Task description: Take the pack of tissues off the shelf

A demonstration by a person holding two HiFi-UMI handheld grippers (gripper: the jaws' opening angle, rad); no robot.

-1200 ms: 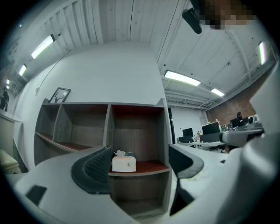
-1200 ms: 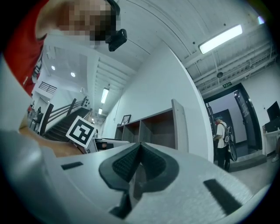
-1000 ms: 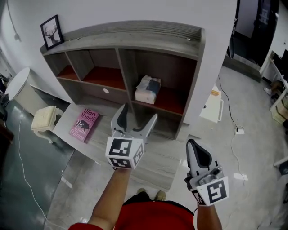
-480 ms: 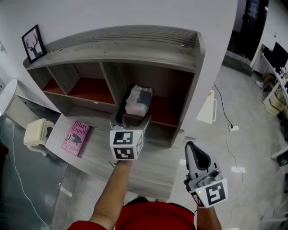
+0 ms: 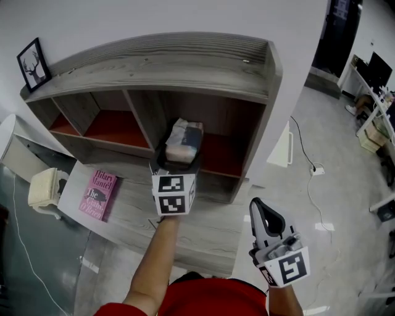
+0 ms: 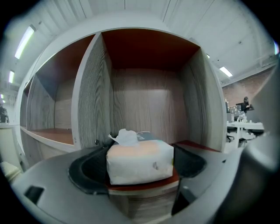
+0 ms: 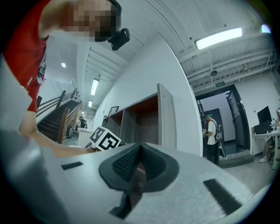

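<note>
Wall: plain white (image 5: 185, 18) | Furniture: grey wooden shelf unit (image 5: 185, 58) with red compartment floors, framed picture (image 5: 27, 58) on its top left corner; low grey wooden bench (image 5: 210, 229) in front, bearing a pink book (image 5: 99, 194); cream stool (image 5: 44, 187) beside | Floor: glossy grey (image 5: 333, 148) | Light: ceiling strip lamp (image 7: 218, 38)

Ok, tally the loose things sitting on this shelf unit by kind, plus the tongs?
pack of tissues: 1
book: 1
framed picture: 1
tongs: 2, the left tongs and the right tongs
Total: 5
</note>
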